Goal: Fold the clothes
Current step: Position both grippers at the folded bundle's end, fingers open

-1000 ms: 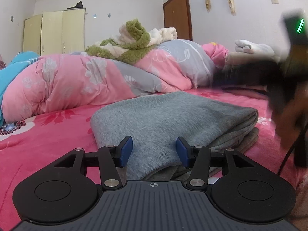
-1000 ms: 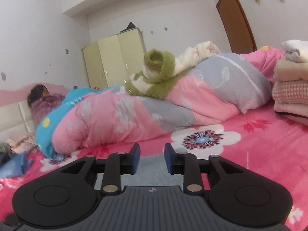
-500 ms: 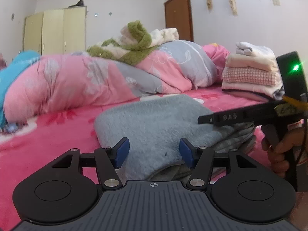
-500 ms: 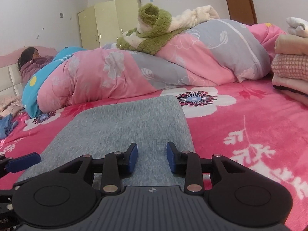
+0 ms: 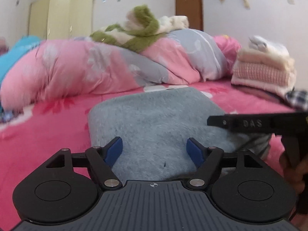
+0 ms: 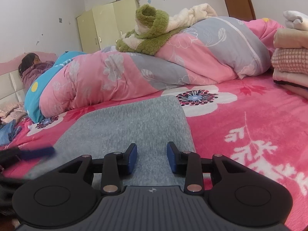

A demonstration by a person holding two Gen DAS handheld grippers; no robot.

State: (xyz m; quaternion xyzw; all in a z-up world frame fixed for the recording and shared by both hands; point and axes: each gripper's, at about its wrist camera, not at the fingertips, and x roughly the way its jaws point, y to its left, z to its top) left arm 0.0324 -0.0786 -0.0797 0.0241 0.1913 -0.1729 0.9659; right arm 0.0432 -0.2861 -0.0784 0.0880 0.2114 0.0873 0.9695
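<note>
A folded grey garment lies flat on the pink floral bedsheet. My left gripper hovers at its near edge. Its jaws are opening, the blue pads stand wide apart, and the cloth lies under the gap without being pinched. In the right wrist view the same grey garment stretches ahead. My right gripper is low over its near right part, pads apart and gripping nothing. In the left wrist view, one of the right gripper's fingers reaches in over the garment's right side, with a hand behind it.
A rolled pink and grey quilt crosses the bed behind the garment, with a green fluffy garment on top. Folded clothes are stacked at the right. A person lies by the headboard at far left. Wardrobe and door stand behind.
The left jaws have spread much wider. The right gripper has tipped down over the grey garment and settled at its right side. The left wrist view has shifted a little.
</note>
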